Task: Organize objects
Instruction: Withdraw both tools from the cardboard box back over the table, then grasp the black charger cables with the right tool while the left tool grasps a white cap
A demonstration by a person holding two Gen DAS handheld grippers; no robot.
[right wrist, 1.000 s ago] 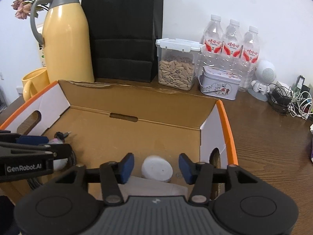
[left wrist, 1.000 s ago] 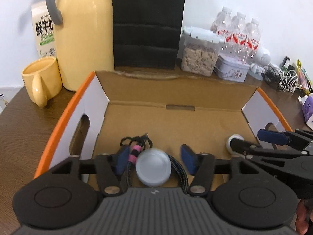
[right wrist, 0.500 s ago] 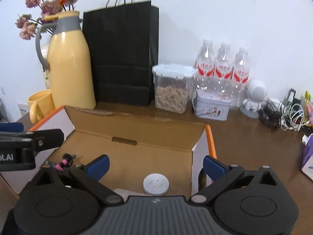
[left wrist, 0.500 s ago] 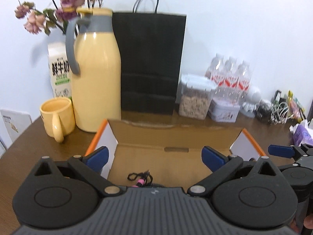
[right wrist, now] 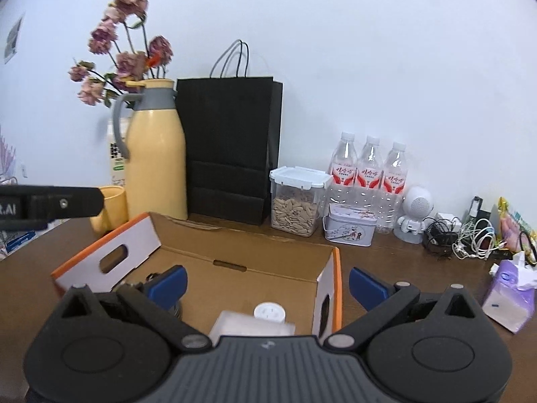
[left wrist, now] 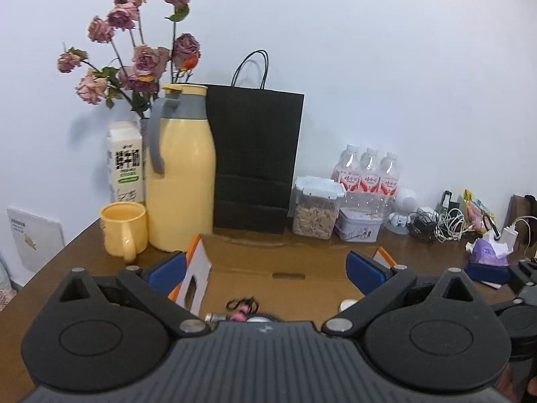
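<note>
Item: cardboard box [right wrist: 241, 255], open, table [right wrist: 386, 262] centre. Contents: braided cable w/ pink band [left wrist: 242, 312] at 9 o'clock end; white round puck [right wrist: 269, 312] and white case [right wrist: 248, 324] at 3 o'clock end. Left claw [left wrist: 265, 267] and right claw [right wrist: 266, 283]: both spread wide, nothing held (above box). Status, est.: these items stowed. Left loose: cable tangle [right wrist: 470, 238], tissue pack [right wrist: 510, 292] at 3 o'clock, poss. next.

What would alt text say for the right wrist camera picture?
An open hand-held gripper hovers over a cardboard box on a brown table, a white round puck lying inside. Behind stand a yellow jug, black paper bag and three water bottles.
</note>
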